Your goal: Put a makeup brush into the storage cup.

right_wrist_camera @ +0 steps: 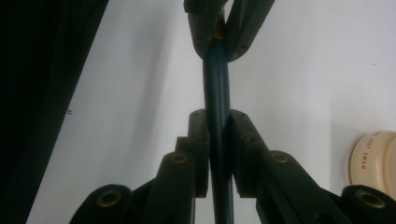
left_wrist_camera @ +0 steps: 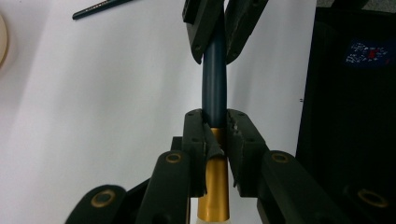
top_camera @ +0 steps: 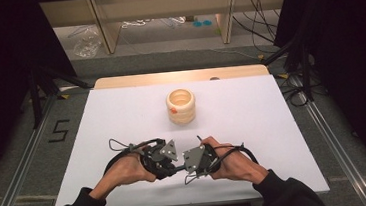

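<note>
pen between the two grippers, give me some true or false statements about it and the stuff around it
1. Both the left gripper and the right gripper are shut on the same dark blue pen. True.
2. The pen has a gold section near the left gripper's jaws. True.
3. The pen rests inside the cream rings stack. False: the stack stands apart, farther up the white table.
4. The left gripper is open. False: it clamps the pen.
5. Another dark pen-like stick lies on the table. True.
</note>
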`<state>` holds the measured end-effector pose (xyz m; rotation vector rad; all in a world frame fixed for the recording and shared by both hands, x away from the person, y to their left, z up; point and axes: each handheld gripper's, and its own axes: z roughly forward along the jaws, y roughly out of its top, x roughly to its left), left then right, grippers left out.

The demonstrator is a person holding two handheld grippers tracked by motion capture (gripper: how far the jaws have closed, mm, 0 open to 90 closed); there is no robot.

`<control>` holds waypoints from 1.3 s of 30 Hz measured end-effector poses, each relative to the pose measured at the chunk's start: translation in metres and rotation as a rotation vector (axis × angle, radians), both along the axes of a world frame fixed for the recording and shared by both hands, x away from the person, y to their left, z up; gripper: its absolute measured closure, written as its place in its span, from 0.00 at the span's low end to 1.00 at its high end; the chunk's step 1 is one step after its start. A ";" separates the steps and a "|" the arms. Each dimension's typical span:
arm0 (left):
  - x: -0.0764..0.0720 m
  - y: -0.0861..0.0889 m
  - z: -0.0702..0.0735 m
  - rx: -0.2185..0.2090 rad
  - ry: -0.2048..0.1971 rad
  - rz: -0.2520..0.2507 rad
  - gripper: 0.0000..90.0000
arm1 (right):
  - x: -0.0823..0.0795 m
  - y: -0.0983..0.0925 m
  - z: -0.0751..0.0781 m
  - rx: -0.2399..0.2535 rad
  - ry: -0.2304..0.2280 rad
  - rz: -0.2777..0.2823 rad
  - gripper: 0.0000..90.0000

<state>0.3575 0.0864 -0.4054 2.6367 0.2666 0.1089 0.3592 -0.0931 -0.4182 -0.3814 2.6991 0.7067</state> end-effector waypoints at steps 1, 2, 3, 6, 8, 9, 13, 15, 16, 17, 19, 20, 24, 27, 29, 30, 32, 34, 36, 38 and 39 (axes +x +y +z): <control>0.000 0.000 0.001 0.000 -0.003 -0.002 0.87 | 0.000 -0.001 0.000 0.002 0.006 -0.001 0.90; 0.000 0.001 0.001 0.001 -0.002 -0.003 0.87 | 0.001 -0.001 0.000 0.010 0.004 0.004 0.90; 0.000 0.001 0.002 0.003 -0.004 -0.005 0.87 | 0.001 -0.002 0.000 0.016 0.003 0.004 0.90; 0.001 0.004 0.004 -0.008 -0.003 0.001 0.86 | 0.002 -0.004 0.002 0.026 0.007 0.004 0.90; 0.001 0.005 0.004 -0.011 -0.016 0.009 0.85 | 0.002 -0.005 0.002 0.034 0.013 0.006 0.90; 0.003 0.008 0.004 0.003 -0.011 -0.003 0.82 | 0.003 -0.008 0.003 0.038 0.022 -0.017 0.90; 0.007 0.009 0.000 -0.015 -0.020 -0.001 0.79 | 0.004 -0.011 0.003 0.037 0.011 -0.018 0.90; 0.008 0.010 -0.003 -0.032 -0.013 0.009 0.80 | 0.005 -0.010 0.004 0.043 0.005 0.013 0.90; 0.010 0.011 -0.005 -0.017 -0.014 -0.008 0.79 | 0.005 -0.010 0.004 0.035 0.001 0.003 0.90; 0.010 0.011 -0.005 -0.017 -0.014 -0.008 0.78 | 0.005 -0.011 0.003 0.031 0.008 -0.004 0.90; 0.009 0.010 -0.007 -0.023 -0.003 -0.011 0.76 | 0.006 -0.011 0.003 0.036 0.010 -0.003 0.90; 0.010 0.010 -0.007 -0.021 -0.009 -0.016 0.76 | 0.007 -0.012 0.005 0.057 0.014 0.000 0.90; 0.010 0.010 -0.008 -0.019 -0.012 -0.018 0.74 | 0.003 -0.014 0.008 0.061 0.017 -0.038 0.90; 0.011 0.011 -0.008 -0.005 -0.008 -0.030 0.75 | 0.003 -0.014 0.010 0.061 0.008 -0.028 0.90; 0.011 0.012 -0.008 -0.005 -0.008 -0.026 0.77 | 0.006 -0.014 0.011 0.084 -0.008 0.008 0.90; 0.011 0.013 -0.009 -0.003 -0.011 -0.029 0.78 | 0.006 -0.014 0.011 0.085 -0.011 0.006 0.90; 0.012 0.013 -0.008 0.000 -0.015 -0.033 0.80 | 0.006 -0.014 0.012 0.088 -0.014 0.008 0.90; 0.011 0.014 -0.007 0.004 -0.018 -0.041 0.82 | 0.006 -0.014 0.012 0.089 -0.012 0.017 0.90; 0.010 0.014 -0.006 0.013 -0.014 -0.053 0.83 | 0.005 -0.014 0.012 0.084 -0.010 -0.002 0.90; 0.009 0.013 -0.004 0.027 -0.029 -0.063 0.84 | 0.002 -0.014 0.011 0.079 0.014 -0.026 0.90; 0.008 0.013 -0.003 0.036 -0.029 -0.068 0.84 | 0.004 -0.013 0.011 0.082 -0.006 -0.002 0.90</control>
